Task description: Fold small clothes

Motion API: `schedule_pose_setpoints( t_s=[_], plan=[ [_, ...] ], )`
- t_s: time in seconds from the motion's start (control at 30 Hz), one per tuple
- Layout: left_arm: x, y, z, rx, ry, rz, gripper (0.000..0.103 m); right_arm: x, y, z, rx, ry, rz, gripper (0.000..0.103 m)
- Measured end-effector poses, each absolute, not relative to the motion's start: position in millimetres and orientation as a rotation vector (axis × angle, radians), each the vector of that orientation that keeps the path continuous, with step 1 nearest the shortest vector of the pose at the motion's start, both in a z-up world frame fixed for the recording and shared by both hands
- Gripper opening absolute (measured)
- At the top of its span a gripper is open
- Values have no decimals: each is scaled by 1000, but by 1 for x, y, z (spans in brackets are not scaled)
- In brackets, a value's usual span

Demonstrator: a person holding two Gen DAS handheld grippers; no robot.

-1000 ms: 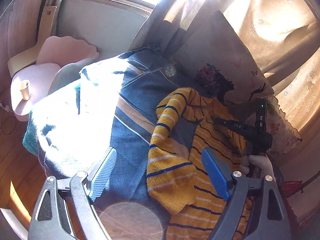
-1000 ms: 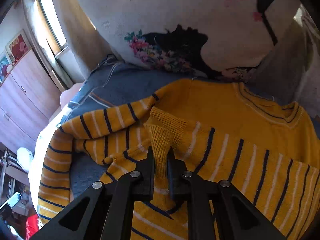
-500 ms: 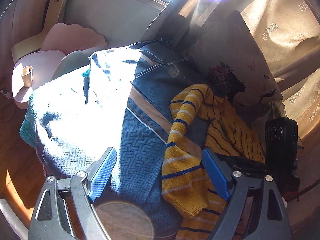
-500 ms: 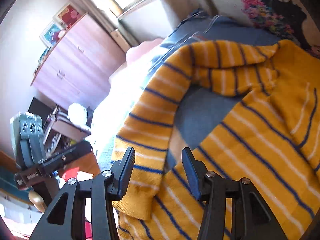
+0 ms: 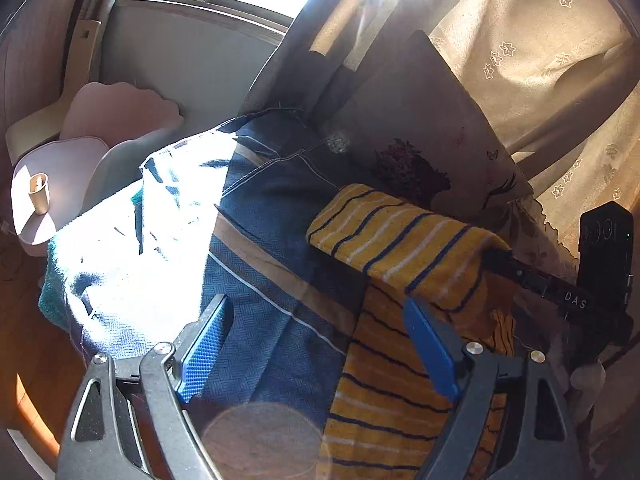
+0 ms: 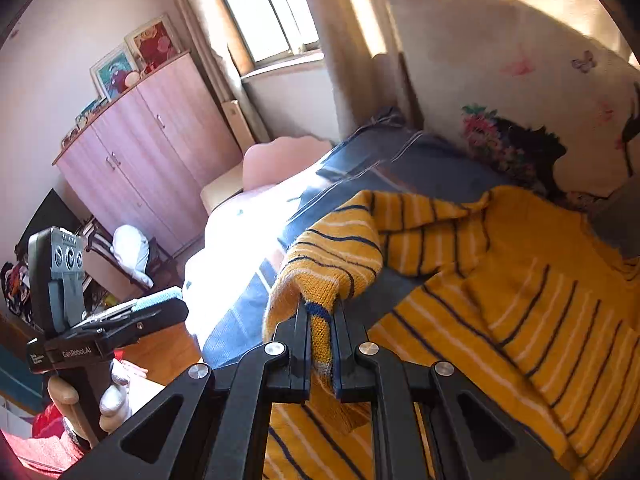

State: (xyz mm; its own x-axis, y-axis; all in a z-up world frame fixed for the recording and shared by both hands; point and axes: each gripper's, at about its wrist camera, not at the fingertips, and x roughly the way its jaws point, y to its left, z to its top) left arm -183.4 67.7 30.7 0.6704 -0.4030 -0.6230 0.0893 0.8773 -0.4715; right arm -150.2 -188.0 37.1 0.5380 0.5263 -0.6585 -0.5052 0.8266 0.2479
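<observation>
A yellow sweater [image 6: 520, 300] with navy and white stripes lies on a blue bedspread [image 6: 400, 168]. My right gripper [image 6: 320, 312] is shut on the sweater's sleeve [image 6: 332, 264] and holds it lifted above the bed. In the left wrist view the sleeve [image 5: 400, 240] drapes over the right gripper's body [image 5: 560, 292]. My left gripper [image 5: 316, 344] is open and empty, its blue pads [image 5: 204, 344] above the bedspread [image 5: 272, 208] beside the sweater's body [image 5: 384, 392].
A flower-printed pillow [image 6: 520, 92] leans against the curtain [image 5: 540, 60] at the head of the bed. A pink chair [image 5: 60, 160] with a cup [image 5: 38, 194] stands left of the bed. A wooden wardrobe [image 6: 148, 152] stands across the room. Sunlight glares on the bedspread's left part.
My right gripper, which had opened and let go of one sweater part, has closed on the sleeve and lifted it up and across. My left gripper stayed open and shifted slightly.
</observation>
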Motion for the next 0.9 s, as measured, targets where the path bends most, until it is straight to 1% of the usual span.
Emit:
schedule_pose_setpoints(
  t_s=[0.07, 0.13, 0.2, 0.23, 0.27, 0.3, 0.33, 0.4, 0.47, 0.53, 0.6, 0.7, 0.83, 0.9],
  plan=[
    [-177, 51, 32, -395, 798, -316, 86, -146, -244, 59, 66, 753, 519, 8],
    [-170, 33, 31, -361, 809, -343, 86, -138, -297, 67, 103, 751, 415, 8],
    [-162, 16, 27, -331, 827, -369, 86, -122, -346, 62, 153, 784, 306, 9],
    [-158, 8, 24, -319, 838, -380, 86, -116, -372, 55, 173, 806, 241, 12],
    [-153, 0, 21, -308, 849, -390, 86, -110, -395, 45, 170, 829, 159, 23],
    [-148, -8, 19, -298, 860, -399, 86, -105, -414, 34, 144, 851, 70, 31],
    [-145, -15, 17, -285, 868, -407, 86, -104, -433, 24, 111, 866, -44, 43],
    [-137, -28, 15, -254, 885, -411, 86, -111, -462, 12, 137, 864, -113, 45],
    [-131, -38, 13, -232, 896, -415, 86, -125, -482, 7, 256, 854, -49, 55],
    [-125, -45, 11, -223, 907, -413, 86, -137, -490, 1, 292, 853, -38, 56],
    [-120, -52, 6, -221, 921, -412, 86, -144, -494, -7, 271, 863, -58, 56],
    [-108, -68, 4, -203, 934, -422, 86, -149, -481, -19, 272, 854, -51, 56],
    [-76, -100, 3, -129, 913, -422, 86, -147, -467, -24, 299, 809, 46, 56],
    [-54, -116, -6, -79, 918, -394, 86, -138, -459, -31, 332, 824, 100, 55]
  ],
)
